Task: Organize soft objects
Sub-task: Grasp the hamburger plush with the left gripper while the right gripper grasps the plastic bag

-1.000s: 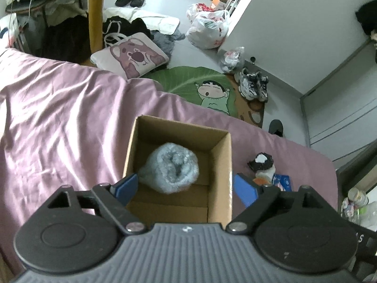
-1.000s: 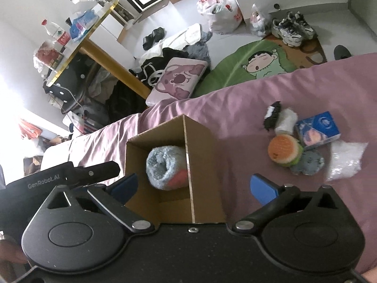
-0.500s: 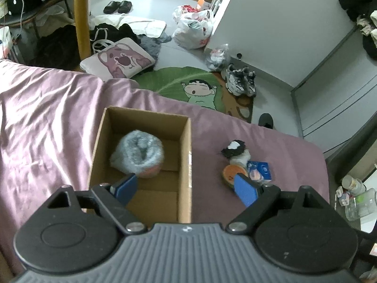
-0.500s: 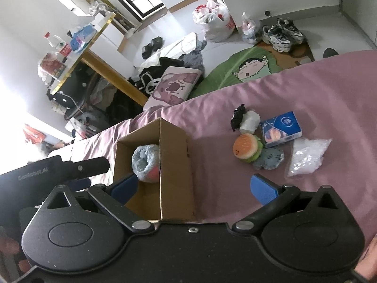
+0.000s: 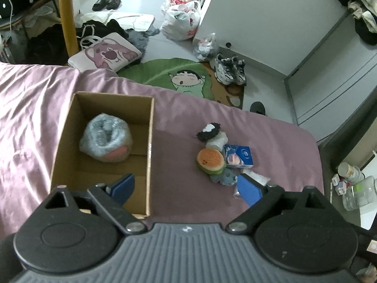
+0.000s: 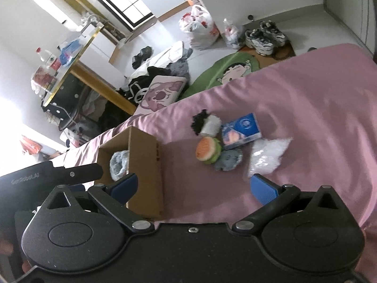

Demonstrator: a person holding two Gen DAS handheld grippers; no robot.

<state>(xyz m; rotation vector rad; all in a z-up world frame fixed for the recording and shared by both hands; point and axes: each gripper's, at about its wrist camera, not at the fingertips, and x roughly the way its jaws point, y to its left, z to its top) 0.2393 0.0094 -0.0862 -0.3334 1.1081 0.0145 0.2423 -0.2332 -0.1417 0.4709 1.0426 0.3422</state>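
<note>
An open cardboard box sits on the pink bedsheet with a fluffy grey-blue plush inside. To its right lies a small pile: a burger plush, a grey plush, a black-and-white soft toy, a blue tissue pack and a clear plastic bag. My left gripper hangs open above the box's right wall. Raised above the bed near the pile, my right gripper is open and holds nothing.
The pink bedsheet ends at a far edge above a cluttered floor: a green cartoon rug, a pink cushion, sneakers, plastic bags. A yellow table leg stands far left.
Both grippers have pulled back and up from the box and shifted right; the box now looks smaller and the pile of toys has come further into view. Both stay open.
</note>
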